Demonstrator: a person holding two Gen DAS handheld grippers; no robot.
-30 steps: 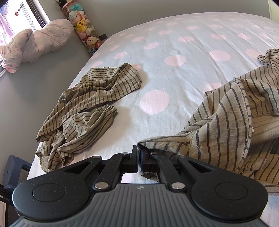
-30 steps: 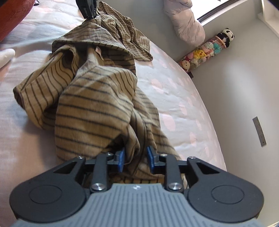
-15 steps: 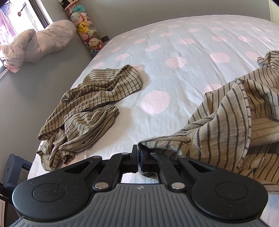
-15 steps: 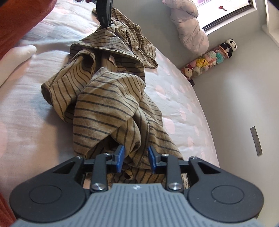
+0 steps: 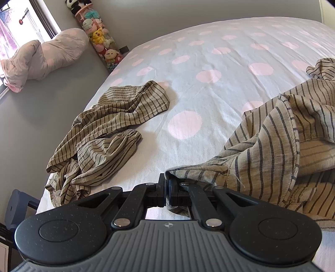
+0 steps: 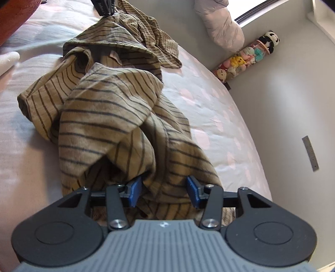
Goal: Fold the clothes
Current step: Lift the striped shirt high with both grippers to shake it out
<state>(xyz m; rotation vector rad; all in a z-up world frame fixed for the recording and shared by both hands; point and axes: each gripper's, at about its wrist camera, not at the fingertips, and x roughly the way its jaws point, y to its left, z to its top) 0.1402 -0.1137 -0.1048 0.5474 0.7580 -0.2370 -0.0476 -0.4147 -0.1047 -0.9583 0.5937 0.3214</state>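
Note:
A crumpled beige shirt with dark stripes [image 5: 272, 142] lies on the right of the polka-dot bed sheet [image 5: 209, 52]. My left gripper [image 5: 167, 180] is shut on one corner of its edge. In the right wrist view the same shirt [image 6: 104, 117] is heaped in front of my right gripper [image 6: 164, 186]. Its blue pads [image 6: 134, 190] stand apart with a fold of the fabric lying loosely between them. The left gripper [image 6: 104, 8] shows at the top of that view, pinching the far end. A second striped garment [image 5: 113, 129] lies bunched near the bed's left edge.
A clear tube of plush toys [image 5: 98, 35] leans in the corner by the wall. A pink bundled duvet [image 5: 41, 56] rests on the sill. A red object [image 6: 14, 14] and a pale shape [image 6: 8, 60] sit at the left of the right wrist view. The bed edge [image 6: 251, 167] drops off on the right.
My right gripper's pads have spread wider apart around the shirt fold. The left gripper keeps its hold on the corner and has shifted slightly.

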